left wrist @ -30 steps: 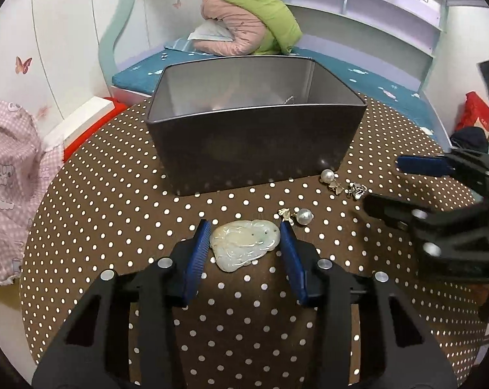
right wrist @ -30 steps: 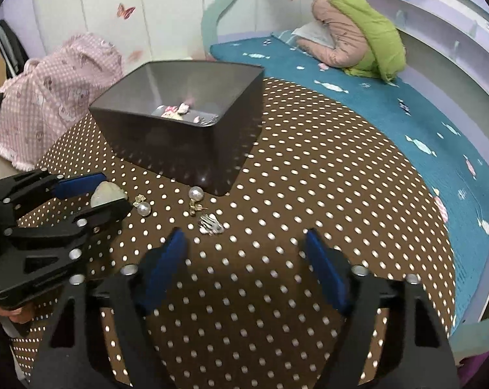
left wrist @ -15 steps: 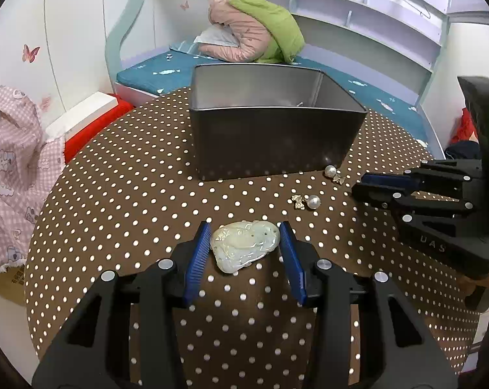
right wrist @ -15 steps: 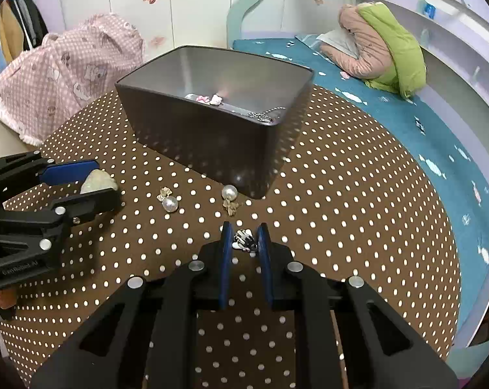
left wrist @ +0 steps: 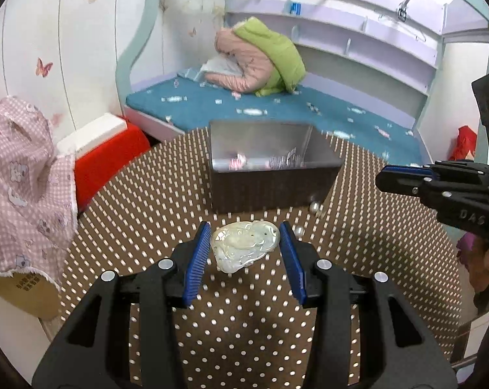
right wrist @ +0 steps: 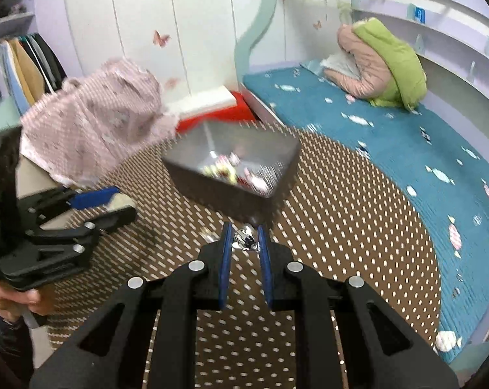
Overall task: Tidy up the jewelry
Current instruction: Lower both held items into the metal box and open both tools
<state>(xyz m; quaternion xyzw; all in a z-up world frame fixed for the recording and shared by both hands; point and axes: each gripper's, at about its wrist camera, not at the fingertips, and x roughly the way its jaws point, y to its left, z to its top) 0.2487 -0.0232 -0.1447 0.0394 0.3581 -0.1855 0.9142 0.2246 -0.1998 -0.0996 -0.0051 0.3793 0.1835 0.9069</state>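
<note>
both grippers, left [left wrist: 244,253] and right [right wrist: 243,253], sit low centre, clamped on a jade pendant [left wrist: 244,246] and a silver trinket [right wrist: 244,239], and either might slip before reaching the tin [left wrist: 270,165] mid-frame.

Motion blur smears the jewelry [right wrist: 234,170] inside the dark box [right wrist: 212,191], so individual pieces cannot be told.

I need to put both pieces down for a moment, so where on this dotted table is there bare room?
Bare brown polka-dot tablecloth left of the dark metal box, and near the right tool. Crowded: round white pearls at the box's front corner.
</note>
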